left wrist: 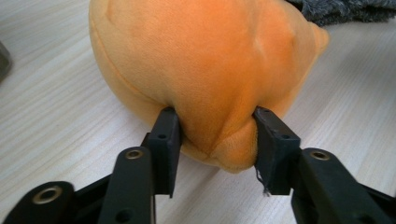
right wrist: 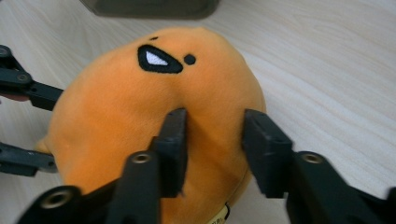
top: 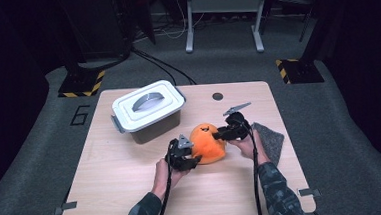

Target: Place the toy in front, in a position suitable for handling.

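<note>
Wooden table (top: 113,192), round orange plush toy (top: 206,142), black embroidered mouth.

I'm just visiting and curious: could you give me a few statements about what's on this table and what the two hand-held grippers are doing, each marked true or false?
1. Both grippers pinch the orange plush toy. True: the left gripper and the right gripper each press their pads into it.
2. The toy hangs in the air. False: it rests on the wooden table.
3. The grey lidded box stands open. False: its lid is on.
4. A grey cloth lies right of the toy. True.
5. The toy's face is blank. False: it has eyes and an open mouth.
</note>
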A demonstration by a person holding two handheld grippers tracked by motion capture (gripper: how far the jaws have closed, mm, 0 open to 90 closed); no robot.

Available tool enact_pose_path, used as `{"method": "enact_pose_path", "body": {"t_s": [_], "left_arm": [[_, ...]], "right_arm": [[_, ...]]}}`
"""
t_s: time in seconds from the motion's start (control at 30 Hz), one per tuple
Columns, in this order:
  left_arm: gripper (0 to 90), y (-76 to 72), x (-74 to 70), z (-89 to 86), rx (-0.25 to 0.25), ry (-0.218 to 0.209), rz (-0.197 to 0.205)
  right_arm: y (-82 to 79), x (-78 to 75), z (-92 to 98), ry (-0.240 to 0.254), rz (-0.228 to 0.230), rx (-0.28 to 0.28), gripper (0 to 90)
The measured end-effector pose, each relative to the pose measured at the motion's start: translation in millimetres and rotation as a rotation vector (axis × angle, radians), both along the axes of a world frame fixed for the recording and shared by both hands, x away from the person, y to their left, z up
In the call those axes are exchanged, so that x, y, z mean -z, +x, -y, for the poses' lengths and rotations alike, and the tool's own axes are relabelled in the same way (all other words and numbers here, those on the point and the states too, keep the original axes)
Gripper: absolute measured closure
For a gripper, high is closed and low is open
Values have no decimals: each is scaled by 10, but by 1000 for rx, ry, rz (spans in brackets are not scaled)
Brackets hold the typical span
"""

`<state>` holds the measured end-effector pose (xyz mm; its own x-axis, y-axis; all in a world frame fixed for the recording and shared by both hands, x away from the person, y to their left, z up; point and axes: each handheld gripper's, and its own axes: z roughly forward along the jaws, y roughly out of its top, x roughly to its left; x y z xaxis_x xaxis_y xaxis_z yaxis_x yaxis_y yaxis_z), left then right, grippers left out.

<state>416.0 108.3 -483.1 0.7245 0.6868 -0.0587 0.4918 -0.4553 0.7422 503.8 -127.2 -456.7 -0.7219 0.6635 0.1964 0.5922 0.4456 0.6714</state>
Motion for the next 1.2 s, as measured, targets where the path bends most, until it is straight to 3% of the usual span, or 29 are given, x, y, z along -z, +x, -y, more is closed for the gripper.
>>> {"method": "enact_pose_path", "body": {"t_s": [0.1,0.2,0.3,0.43,0.63,0.77,0.97,1.2], "left_arm": [[613,-2,0,-10,-3,-10,-3],[666,-8,14,-11,-6,-24,11],[690,-12,14,-19,-9,-36,14],[704,0,-22,-64,-5,-54,22],[719,78,-200,-117,9,-61,45],[719,158,-338,-125,34,-52,57],[722,315,-470,-115,87,-4,76],[727,456,-512,-108,144,42,62]], "right_arm": [[11,49,21,21,-24,7,790],[-14,87,34,25,-11,15,860],[-58,77,25,22,34,22,877],[-128,-7,22,25,62,59,882],[-301,-187,52,10,125,103,884],[-443,-311,83,24,155,166,884],[-652,-442,65,24,175,252,885],[-798,-379,13,3,183,296,887]]}}
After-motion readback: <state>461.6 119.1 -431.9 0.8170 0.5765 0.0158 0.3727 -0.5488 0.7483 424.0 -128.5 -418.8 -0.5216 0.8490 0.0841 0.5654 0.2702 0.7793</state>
